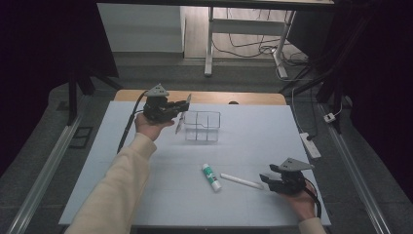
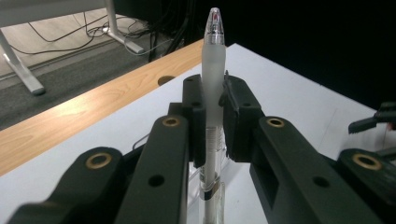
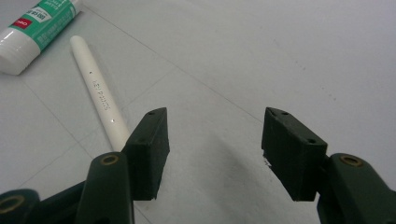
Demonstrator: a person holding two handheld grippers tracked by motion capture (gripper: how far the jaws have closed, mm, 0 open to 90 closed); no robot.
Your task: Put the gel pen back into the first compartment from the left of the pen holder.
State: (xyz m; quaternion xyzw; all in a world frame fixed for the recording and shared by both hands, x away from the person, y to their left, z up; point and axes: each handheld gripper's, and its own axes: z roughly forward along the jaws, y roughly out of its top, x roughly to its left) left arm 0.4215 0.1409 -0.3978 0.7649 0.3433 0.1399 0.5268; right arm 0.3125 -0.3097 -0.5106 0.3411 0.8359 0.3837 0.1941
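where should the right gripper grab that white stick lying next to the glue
Grip the white stick across its plain middle, coming from straight above with the jaws spanning its width. It lies flat on the table, thin and round, apart from the glue stick. The right gripper is open beside its near end.

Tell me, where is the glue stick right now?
The glue stick lies on the table's near half in the high view, just left of the white pen, which lies before the right gripper.
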